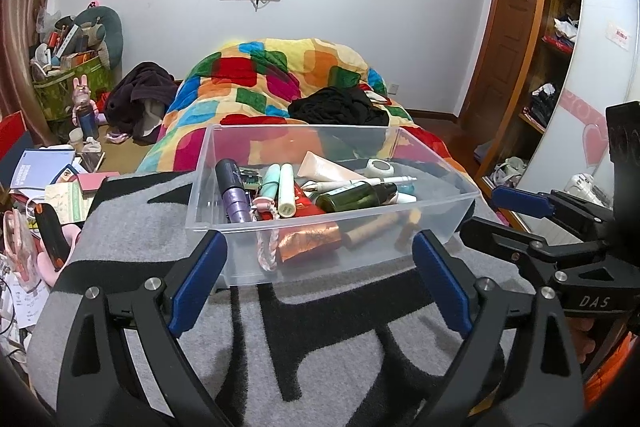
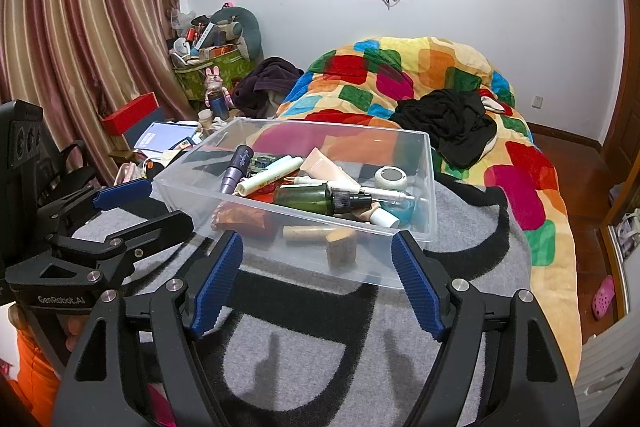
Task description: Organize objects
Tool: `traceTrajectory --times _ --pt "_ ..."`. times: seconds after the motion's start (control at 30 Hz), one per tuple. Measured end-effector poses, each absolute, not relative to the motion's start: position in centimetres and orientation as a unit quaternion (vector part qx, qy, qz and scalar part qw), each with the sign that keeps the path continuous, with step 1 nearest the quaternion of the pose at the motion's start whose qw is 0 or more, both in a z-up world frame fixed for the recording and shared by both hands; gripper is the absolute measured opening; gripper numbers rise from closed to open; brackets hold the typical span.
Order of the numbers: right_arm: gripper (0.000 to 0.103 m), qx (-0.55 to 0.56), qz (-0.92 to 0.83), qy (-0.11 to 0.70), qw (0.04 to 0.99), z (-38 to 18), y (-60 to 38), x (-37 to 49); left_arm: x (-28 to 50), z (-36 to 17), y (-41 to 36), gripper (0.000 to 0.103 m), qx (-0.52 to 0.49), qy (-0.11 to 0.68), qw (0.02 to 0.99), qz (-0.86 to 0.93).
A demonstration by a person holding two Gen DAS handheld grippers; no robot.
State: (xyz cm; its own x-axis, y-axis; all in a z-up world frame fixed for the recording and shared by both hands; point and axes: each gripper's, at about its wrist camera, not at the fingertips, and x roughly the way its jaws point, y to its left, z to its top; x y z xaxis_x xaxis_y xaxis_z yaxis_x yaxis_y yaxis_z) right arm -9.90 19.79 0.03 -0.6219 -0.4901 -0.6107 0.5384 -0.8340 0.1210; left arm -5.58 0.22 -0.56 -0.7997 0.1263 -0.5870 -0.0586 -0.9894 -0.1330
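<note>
The left gripper hangs over the grey-and-black blanket with its 2 blue-padded fingers spread wide, holding nothing; the tips sit just short of the near wall of the clear plastic bin, which lies at 12 o'clock from them. The bin rests on the blanket at the foot of the bed and holds a purple tube, 2 pale green sticks, a dark green bottle, a white pen and a round white jar. The right gripper, at 3 o'clock from the left one, also has its 2 fingers wide apart and empty, the bin's near corner between and just beyond them. A colourful quilt lies behind.
</note>
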Motion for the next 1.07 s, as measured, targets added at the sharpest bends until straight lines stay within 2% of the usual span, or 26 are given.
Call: traceTrajectory --times 0.4,1.07 --pt "0.080 0.324 -0.902 0.036 0.283 0.32 20.05 -9.88 -5.46 -0.76 0.29 0.095 -0.316 -0.055 0.054 0.945" --pt "0.082 0.325 -0.902 0.035 0.281 0.42 20.04 -9.83 -5.14 -0.47 0.21 0.095 -0.310 -0.053 0.049 0.948"
